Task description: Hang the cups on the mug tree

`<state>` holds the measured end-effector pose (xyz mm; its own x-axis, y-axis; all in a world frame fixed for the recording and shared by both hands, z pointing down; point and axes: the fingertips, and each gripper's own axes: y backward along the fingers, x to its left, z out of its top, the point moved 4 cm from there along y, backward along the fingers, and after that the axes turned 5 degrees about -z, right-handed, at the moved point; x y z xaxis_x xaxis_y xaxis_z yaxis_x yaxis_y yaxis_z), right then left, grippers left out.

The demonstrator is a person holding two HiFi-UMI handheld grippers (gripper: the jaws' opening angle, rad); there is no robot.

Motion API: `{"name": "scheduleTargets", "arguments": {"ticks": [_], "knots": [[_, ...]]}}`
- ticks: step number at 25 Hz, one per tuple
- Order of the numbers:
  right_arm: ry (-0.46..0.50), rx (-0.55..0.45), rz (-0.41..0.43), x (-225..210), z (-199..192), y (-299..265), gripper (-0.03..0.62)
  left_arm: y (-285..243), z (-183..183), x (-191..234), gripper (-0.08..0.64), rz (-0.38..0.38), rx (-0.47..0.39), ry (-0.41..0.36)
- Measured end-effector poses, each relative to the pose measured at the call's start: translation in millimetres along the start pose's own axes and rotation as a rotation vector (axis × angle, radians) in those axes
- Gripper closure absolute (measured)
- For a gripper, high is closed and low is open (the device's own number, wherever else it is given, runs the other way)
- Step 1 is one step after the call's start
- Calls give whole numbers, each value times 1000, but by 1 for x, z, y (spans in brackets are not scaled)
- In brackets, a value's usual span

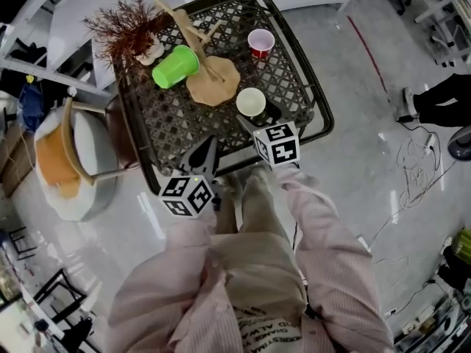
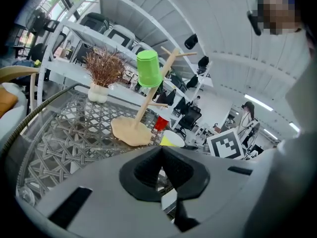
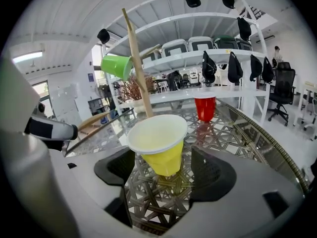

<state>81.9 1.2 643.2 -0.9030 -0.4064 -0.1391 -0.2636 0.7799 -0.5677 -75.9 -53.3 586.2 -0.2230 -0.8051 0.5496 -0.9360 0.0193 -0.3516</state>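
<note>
Right gripper view: right tool [image 3: 162, 157] spread either side of yellow cup [image 3: 158, 143] standing on worktop [image 3: 237, 133] near mug tree [image 3: 136, 58] base, left tool [image 2: 161, 166] pressed together, idle; closing off-centre or too hard would likely tip or crush that light cup.

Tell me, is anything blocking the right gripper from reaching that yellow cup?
Nothing visible. The yellow cup stands upright directly before the right gripper's open jaws, with only bare table lattice between. The red cup and mug tree stand beyond it.
</note>
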Motion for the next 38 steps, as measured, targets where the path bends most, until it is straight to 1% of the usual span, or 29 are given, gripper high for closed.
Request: {"name": "scheduleTargets", "arguments": {"ticks": [3, 7, 9, 19, 27, 32, 38], "knots": [[7, -3, 17, 0, 5, -3, 253, -2, 1, 0, 561, 11, -6, 4], [23, 14, 72, 4, 12, -5, 260, -1, 5, -2, 561, 29, -17, 10], [27, 23, 85, 3, 15, -4, 296, -2, 8, -5, 561, 36, -22, 15], [65, 77, 145, 0, 36, 15, 296, 4, 26, -28, 561, 76, -68, 38], [91, 127, 200, 5, 44, 23, 296, 13, 35, -37, 561, 113, -100, 41], [108, 137, 210, 5, 53, 25, 296, 16, 42, -42, 561, 122, -118, 29], [153, 121, 194, -5, 77, 27, 296, 14, 57, -49, 561, 110, -140, 14]]}}
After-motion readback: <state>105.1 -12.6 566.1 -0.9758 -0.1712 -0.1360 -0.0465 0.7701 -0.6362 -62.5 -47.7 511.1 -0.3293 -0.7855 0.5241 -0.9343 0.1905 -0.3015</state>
